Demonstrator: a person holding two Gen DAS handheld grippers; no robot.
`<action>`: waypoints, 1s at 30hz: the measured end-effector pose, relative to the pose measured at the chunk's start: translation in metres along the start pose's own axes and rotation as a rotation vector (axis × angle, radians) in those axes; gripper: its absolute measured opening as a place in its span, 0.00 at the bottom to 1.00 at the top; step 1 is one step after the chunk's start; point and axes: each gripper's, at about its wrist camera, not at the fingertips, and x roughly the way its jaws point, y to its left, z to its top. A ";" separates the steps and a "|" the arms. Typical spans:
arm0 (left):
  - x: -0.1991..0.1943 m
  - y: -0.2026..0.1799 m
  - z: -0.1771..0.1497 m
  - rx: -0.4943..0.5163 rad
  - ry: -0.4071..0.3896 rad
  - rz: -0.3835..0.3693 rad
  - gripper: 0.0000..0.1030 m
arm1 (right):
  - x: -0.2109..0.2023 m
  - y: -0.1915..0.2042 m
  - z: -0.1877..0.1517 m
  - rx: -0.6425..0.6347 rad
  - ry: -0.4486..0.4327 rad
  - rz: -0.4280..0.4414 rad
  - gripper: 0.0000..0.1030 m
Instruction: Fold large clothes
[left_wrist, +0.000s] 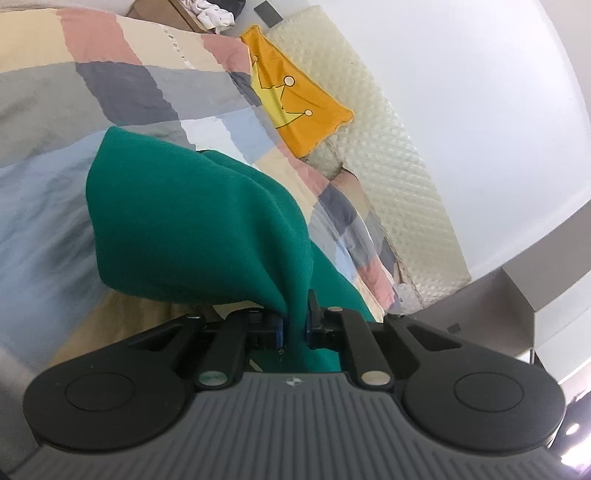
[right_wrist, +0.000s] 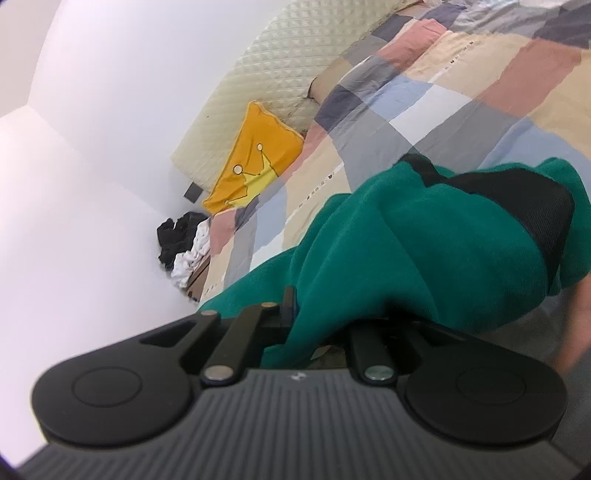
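Green garment (left_wrist: 199, 221), a thick knitted piece, hangs pinched in both of our tongs above a bed. We hold the left gripper (left_wrist: 295, 325) clenched on a narrow fold of the green cloth, which runs down between its two black fingers (left_wrist: 314, 306) and bunches over the grey ribbed body below. From that pinch the fabric rises and spreads into a broad draped sheet to the left, lifted clear of the covers. Our right gripper (right_wrist: 314, 317) is likewise clamped on the garment (right_wrist: 424, 251); one finger (right_wrist: 288, 306) shows at the cloth's left edge, the other is buried under the folds. A dark ribbed band (right_wrist: 546, 218) crosses the far end of the cloth in the right wrist view. Both views are tilted. Beneath and beyond the garment lies a patchwork quilt (left_wrist: 129, 85) in pink, cream, grey and pale blue squares. An orange cushion (left_wrist: 295, 99) with a yellow crown design leans at the head of the bed against a cream quilted headboard (left_wrist: 388, 155), which stands before a plain white wall (left_wrist: 480, 92). A heap of black and white clothes (right_wrist: 184, 243) sits past the cushion, beside the bed's far corner
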 end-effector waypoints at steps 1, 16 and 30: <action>-0.009 -0.001 -0.003 0.000 0.006 -0.004 0.11 | -0.008 0.001 -0.002 -0.006 0.004 0.000 0.11; -0.040 -0.009 -0.014 0.018 0.073 0.060 0.16 | -0.022 0.013 -0.004 0.033 0.031 -0.093 0.12; 0.084 -0.039 0.060 0.094 0.145 0.176 0.22 | 0.089 0.004 0.056 0.185 0.067 -0.157 0.15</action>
